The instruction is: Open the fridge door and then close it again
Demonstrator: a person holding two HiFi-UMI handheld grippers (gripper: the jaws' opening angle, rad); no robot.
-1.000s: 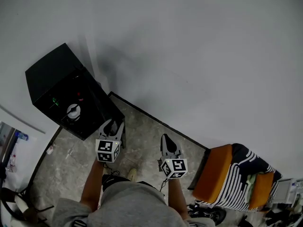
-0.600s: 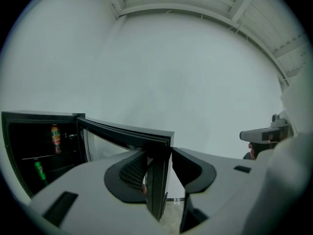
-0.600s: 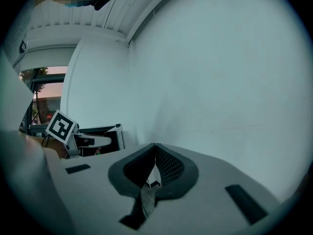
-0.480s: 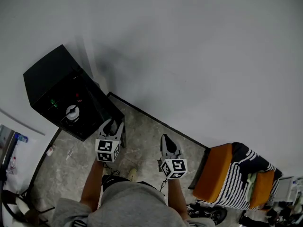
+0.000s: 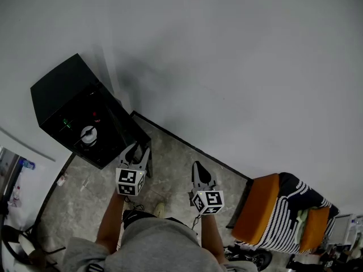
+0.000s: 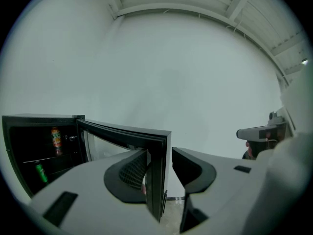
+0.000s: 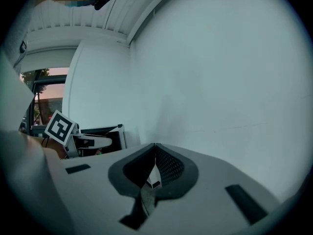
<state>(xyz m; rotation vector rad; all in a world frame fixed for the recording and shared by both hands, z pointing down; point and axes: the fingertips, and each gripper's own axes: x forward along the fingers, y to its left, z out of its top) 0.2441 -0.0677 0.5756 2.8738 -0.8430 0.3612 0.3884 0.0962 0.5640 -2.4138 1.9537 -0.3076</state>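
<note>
No change over the last second: both hands hold still. The mini fridge (image 5: pixel 59 86) stands in the corner with its door (image 6: pixel 122 133) swung open, so closing remains. The left gripper (image 6: pixel 164 153) straddles the door's free edge, jaws part-spread, with a gap on one side. The right gripper (image 7: pixel 155 148) is closed and empty. Only the left gripper view shows the drink cans (image 6: pixel 55 140) inside.

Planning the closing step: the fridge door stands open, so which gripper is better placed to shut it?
Left. The left gripper has the fridge door between its open jaws. The right gripper is shut, empty and away from the fridge.
</note>
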